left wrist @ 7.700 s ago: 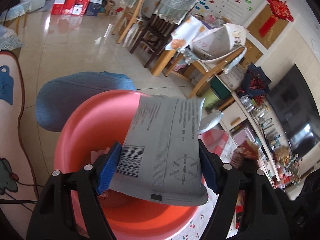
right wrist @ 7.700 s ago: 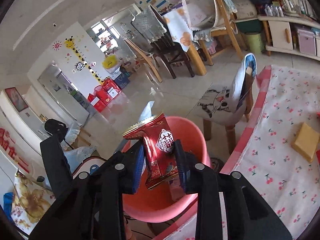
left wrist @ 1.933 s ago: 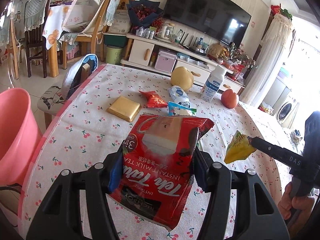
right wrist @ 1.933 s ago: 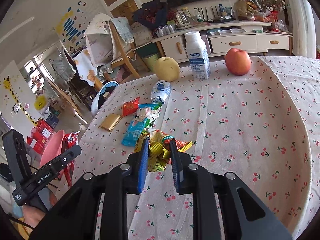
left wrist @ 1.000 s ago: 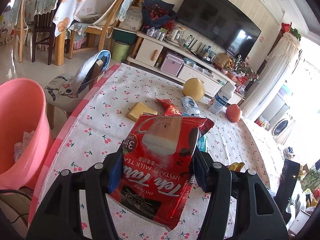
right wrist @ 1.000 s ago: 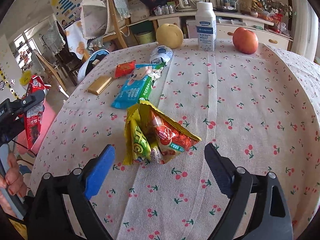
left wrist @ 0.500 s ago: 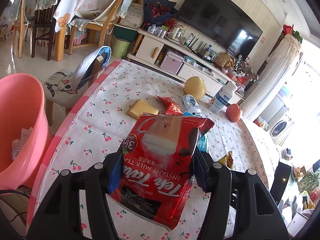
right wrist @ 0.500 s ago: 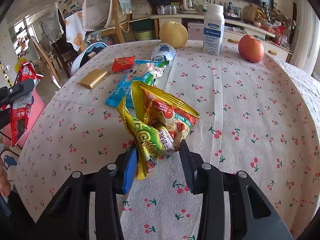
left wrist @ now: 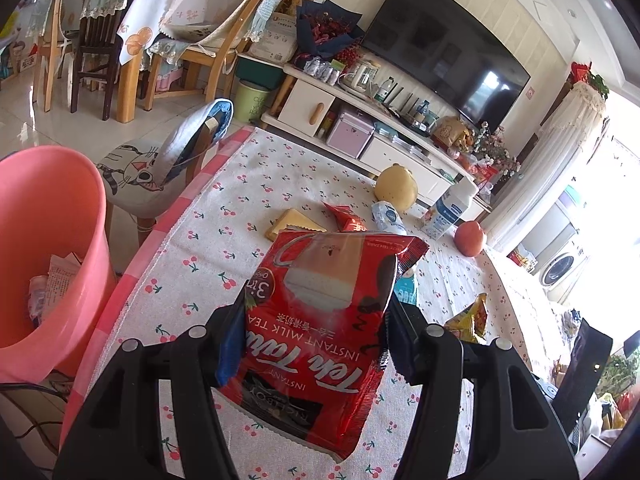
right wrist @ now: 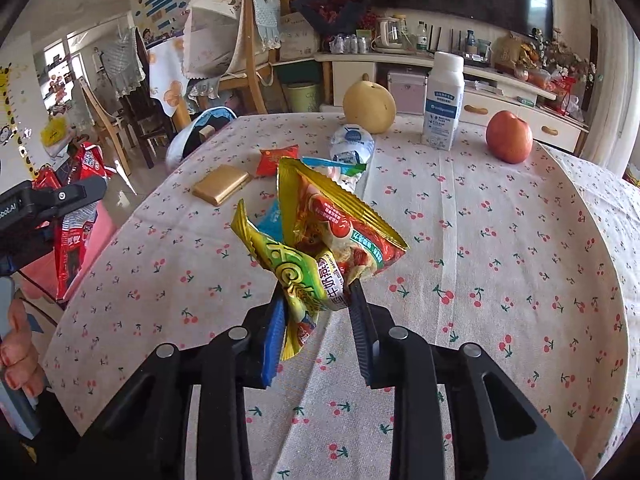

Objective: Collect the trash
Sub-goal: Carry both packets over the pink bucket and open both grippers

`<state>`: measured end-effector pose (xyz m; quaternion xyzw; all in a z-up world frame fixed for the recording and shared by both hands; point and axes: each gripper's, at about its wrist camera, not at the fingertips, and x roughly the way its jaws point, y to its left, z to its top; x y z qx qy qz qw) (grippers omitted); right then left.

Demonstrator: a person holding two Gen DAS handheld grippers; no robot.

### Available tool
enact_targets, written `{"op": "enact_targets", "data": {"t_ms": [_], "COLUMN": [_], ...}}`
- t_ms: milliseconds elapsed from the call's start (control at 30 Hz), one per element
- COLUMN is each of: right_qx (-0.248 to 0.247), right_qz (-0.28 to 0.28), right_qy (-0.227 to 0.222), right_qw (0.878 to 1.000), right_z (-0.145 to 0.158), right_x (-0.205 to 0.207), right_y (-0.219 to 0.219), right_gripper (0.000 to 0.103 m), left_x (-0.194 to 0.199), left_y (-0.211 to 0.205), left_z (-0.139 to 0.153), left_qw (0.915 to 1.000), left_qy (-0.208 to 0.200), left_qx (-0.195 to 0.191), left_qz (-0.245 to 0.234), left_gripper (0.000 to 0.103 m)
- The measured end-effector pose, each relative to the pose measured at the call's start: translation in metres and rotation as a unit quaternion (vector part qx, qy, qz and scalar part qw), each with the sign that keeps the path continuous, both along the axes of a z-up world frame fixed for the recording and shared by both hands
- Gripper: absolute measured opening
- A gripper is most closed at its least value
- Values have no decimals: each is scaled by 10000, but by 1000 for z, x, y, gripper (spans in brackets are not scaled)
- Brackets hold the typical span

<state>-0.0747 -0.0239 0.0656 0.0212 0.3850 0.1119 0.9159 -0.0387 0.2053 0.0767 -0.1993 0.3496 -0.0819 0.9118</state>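
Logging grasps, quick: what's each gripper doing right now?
Left gripper: shut on the red milk tea packet.
Right gripper: shut on the crumpled yellow wrappers.

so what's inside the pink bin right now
Crumpled paper scraps lie against the pink bin wall in the left wrist view. Its bottom is hidden by the near rim, so anything deeper cannot be seen.

left gripper: black frame | silver screws | blue fingers

One pink bin, one pear, one apple, one milk bottle and two held wrappers are counted.
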Motion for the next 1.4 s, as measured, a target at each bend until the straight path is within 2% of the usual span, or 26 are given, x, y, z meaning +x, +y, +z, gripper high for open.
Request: {"op": "enact_targets", "data": {"t_ms": [300,533,700,800,1000,1133,1267,1367,1400], "right_qx": [190,339,417,482,511,553,546,575,615], "right_qz": [423,1079,1587,1891,2439,2752,2880,2676,2624], "right_qy": [-139,-224,-309,-333,-322,-122,33,22,35], "right_qw": [9988,9933,9860,9802,9679,9597,9561,9618,9630], "right_z": [25,44,59,67,71,62,45,38,37], "right_x": [-1,5,11,16,26,36,44,45,44], "right_y": [45,107,162,195,260,300,324,318,315], "right_gripper": [32,32,32,32,32,32,40,68,71], "left_x": [-5,-15,-23,-29,-35,-40,-42,-44,-43], "left_y": [21,65,111,139,189,217,235,237,236], "left_z": [9,22,27,28,19,9,0,1,1], "left_qw": [9995,9943,9828,9731,9518,9372,9264,9253,9263], "left_qy": [-133,-371,-442,-423,-132,85,246,162,111], "left_qx": [-97,-117,-77,-49,-186,-371,-500,-448,-395], "left_qz": [285,989,1789,2264,3060,3467,3723,3762,3745], "left_gripper": [60,60,60,60,60,62,68,77,77]}}
